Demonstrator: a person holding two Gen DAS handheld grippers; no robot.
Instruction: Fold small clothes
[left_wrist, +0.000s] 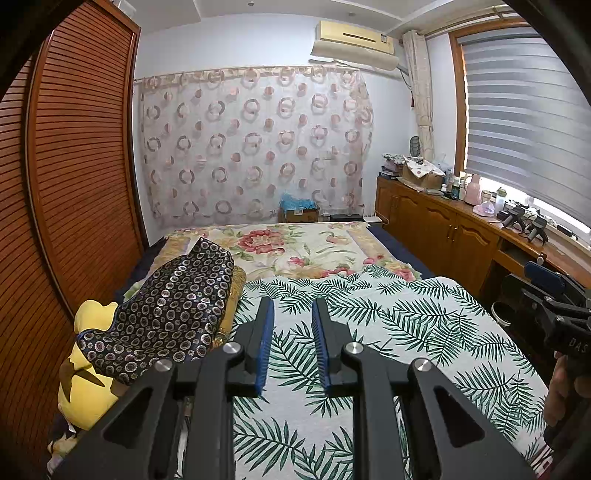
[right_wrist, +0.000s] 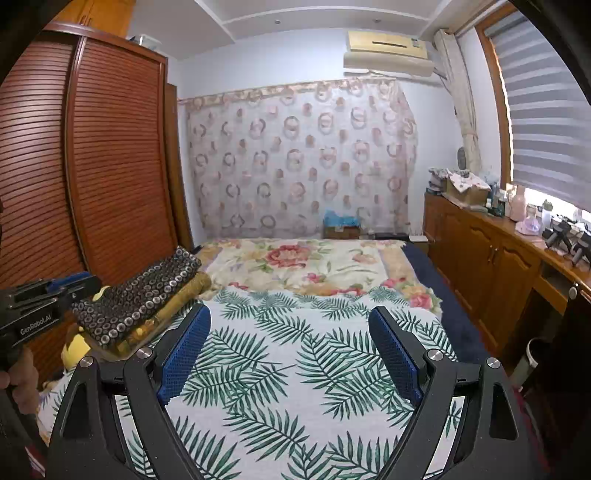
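Observation:
A dark folded garment with a ring pattern (left_wrist: 173, 306) lies on top of a pile at the bed's left edge, over a gold cloth (left_wrist: 234, 291) and a yellow plush toy (left_wrist: 86, 384). It also shows in the right wrist view (right_wrist: 140, 291). My left gripper (left_wrist: 293, 306) hovers above the palm-leaf sheet (left_wrist: 406, 325), just right of the pile, jaws partly open and empty. My right gripper (right_wrist: 290, 317) is wide open and empty above the same sheet (right_wrist: 295, 354). Each gripper shows at the edge of the other's view: the right (left_wrist: 554, 314), the left (right_wrist: 44, 299).
A floral blanket (left_wrist: 303, 247) covers the far half of the bed. A slatted wooden wardrobe (left_wrist: 74, 166) stands close on the left. A wooden cabinet (left_wrist: 443, 229) with clutter runs along the right under the window. A cardboard box (left_wrist: 299, 212) sits beyond the bed.

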